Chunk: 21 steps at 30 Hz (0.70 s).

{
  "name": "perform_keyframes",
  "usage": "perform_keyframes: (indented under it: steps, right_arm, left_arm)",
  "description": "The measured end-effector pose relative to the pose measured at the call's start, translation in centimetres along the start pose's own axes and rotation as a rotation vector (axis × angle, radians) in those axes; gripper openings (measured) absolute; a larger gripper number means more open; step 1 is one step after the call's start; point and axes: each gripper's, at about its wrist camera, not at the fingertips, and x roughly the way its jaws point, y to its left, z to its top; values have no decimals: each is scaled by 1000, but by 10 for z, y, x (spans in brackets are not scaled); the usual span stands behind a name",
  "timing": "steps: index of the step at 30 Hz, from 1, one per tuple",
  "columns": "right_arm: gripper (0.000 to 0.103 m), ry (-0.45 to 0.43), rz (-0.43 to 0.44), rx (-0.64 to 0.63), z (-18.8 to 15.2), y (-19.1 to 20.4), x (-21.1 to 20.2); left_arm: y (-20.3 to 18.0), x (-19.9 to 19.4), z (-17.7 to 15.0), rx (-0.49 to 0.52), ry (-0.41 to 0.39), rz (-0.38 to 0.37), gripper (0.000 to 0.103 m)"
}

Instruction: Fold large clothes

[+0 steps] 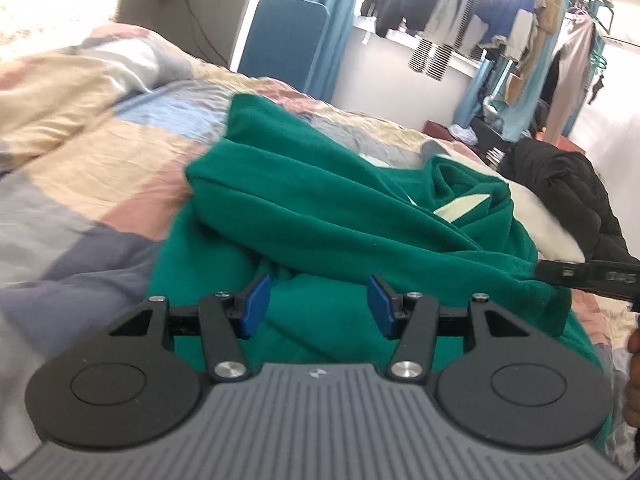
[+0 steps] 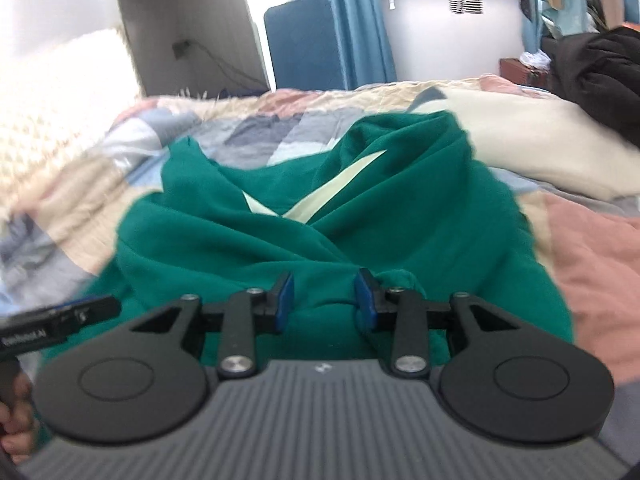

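A large green garment with pale cream stripes lies bunched on the patchwork bedspread; it also shows in the right wrist view. My left gripper is open just above the garment's near part, with a thick fold lying across in front of its blue pads. My right gripper is open with its jaws a moderate width apart over the near edge of the garment, and green cloth shows between the pads. The right gripper's black body pokes in at the garment's right edge in the left wrist view.
A cream pillow and a black jacket lie at the bed's right side. A blue panel stands beyond the bed. Hanging clothes fill a rack at the back right. The other gripper's body is at the left.
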Motion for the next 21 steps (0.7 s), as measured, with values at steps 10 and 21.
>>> perform_keyframes:
  steps: [10,21]
  right_arm:
    - [38,1,-70,235,-19,-47,-91]
    - [85,167,-183,736,-68,-133,-85]
  left_arm:
    - [25,-90,-21,-91,17,115,60]
    - [120,-122,-37,-509,72,245,67]
